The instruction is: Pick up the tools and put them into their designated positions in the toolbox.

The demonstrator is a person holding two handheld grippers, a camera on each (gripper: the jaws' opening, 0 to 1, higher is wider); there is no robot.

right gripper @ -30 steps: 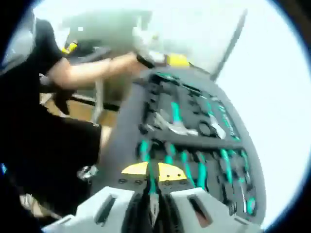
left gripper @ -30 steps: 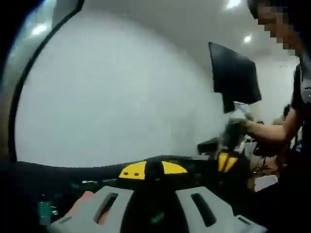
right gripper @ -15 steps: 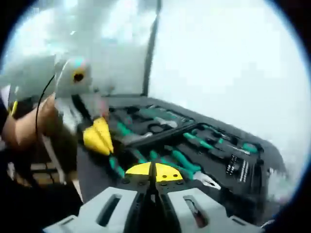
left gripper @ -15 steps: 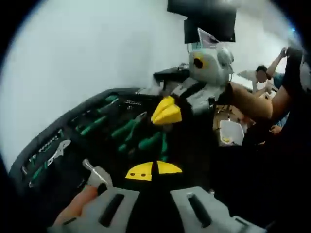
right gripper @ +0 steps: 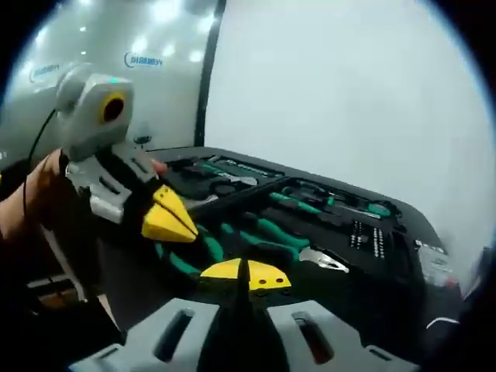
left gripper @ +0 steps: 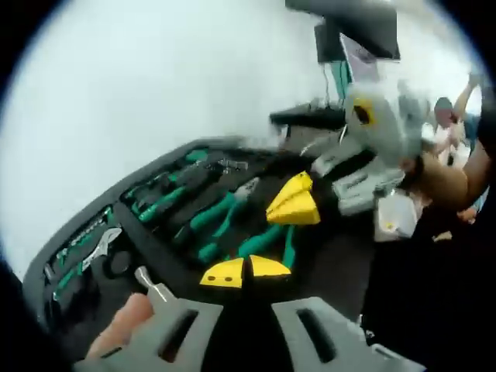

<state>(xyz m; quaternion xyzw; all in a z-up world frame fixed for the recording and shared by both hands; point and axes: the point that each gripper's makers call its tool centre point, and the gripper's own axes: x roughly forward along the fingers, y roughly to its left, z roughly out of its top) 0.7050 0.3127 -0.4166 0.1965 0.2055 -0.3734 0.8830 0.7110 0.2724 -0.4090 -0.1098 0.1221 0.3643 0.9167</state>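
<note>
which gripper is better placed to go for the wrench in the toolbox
Left, probably: the wrench lies near the left gripper, on its side of the toolbox, while the right gripper hovers farther off over the green handles.

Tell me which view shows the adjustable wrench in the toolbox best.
Left gripper view. The adjustable wrench lies in its slot at the toolbox end, jaw and handle readable. In the right gripper view that end of the toolbox is far off and I cannot pick the wrench out among the green-handled tools.
</note>
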